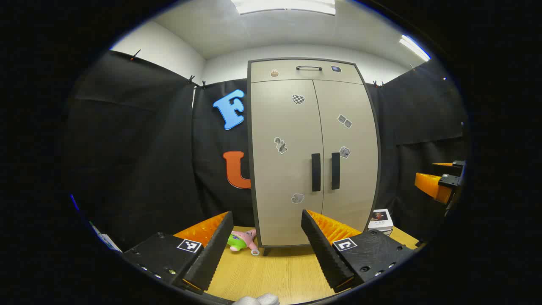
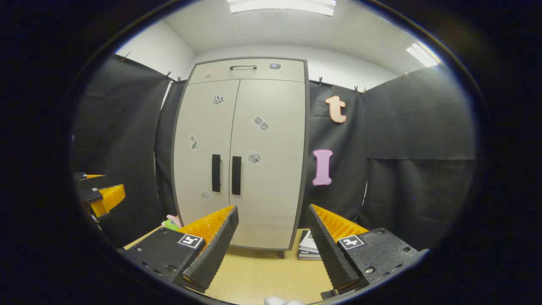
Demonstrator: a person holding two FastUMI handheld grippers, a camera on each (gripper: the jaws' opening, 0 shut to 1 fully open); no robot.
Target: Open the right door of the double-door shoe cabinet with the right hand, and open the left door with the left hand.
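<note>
Wooden table (image 1: pixel 279 275) — bears shoe cabinet (image 1: pixel 288 169), plush toy (image 1: pixel 241 240), books (image 1: pixel 381 221).

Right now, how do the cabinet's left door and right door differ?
The left door carries three stickers and the right door two. The left door's handle sits by its right edge; the right door's handle by its left edge. Both are shut, beige, with black vertical handles.

Place: you're in a recording booth staged as a home corner.
Walls: black cloth (image 1: pixel 139 140) clipped up left and right.
Far: beige shoe cabinet (image 1: pixel 311 152).
Overhead: ceiling light panels (image 2: pixel 281 6).
</note>
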